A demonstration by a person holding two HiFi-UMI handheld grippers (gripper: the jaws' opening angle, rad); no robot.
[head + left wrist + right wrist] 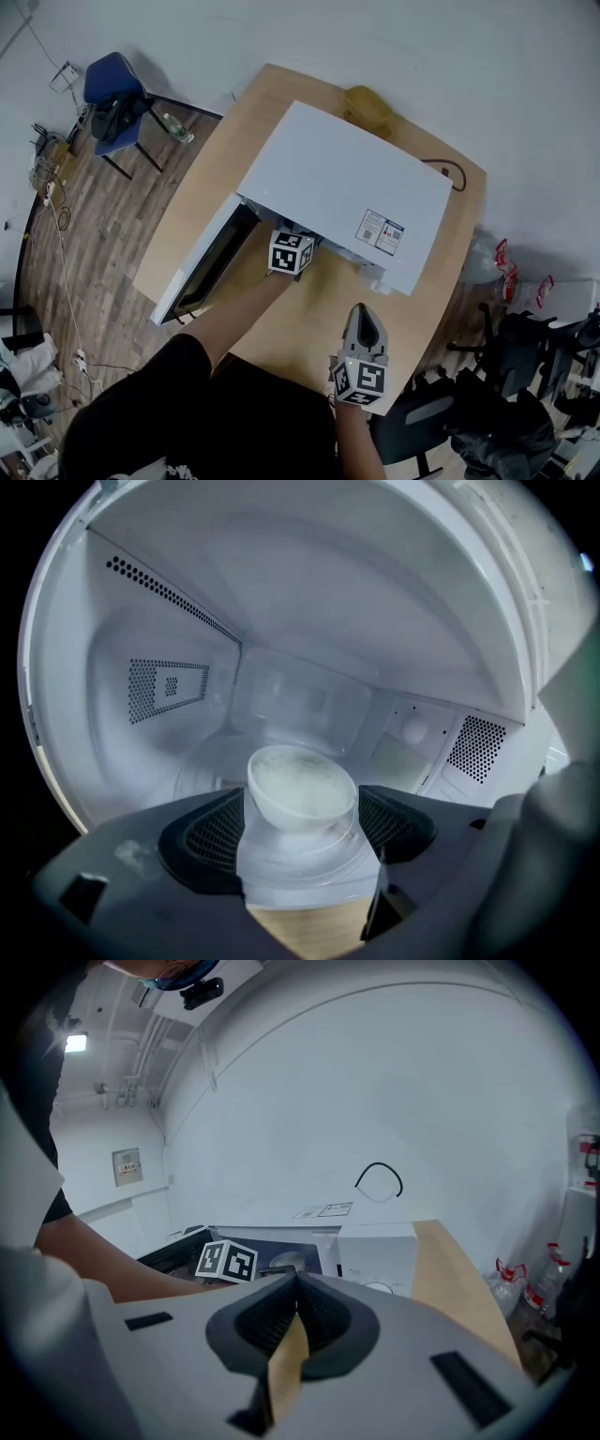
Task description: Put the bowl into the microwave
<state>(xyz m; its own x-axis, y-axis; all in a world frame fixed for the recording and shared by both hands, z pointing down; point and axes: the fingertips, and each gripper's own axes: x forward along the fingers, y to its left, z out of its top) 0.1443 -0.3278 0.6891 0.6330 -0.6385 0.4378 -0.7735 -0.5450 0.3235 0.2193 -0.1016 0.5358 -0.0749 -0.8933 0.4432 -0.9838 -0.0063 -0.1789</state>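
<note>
A small white bowl sits inside the white microwave, at or just above its glass turntable. My left gripper reaches in through the doorway, and its two pads stand against the bowl's left and right sides, shut on it. In the head view only that gripper's marker cube shows at the opening; the bowl is hidden there. The microwave door hangs open to the left. My right gripper is shut and empty, held over the table's near edge.
The microwave stands on a round wooden table. Behind it lies a yellow object, and a black cable runs by the wall. A blue chair stands at far left, dark chairs at right.
</note>
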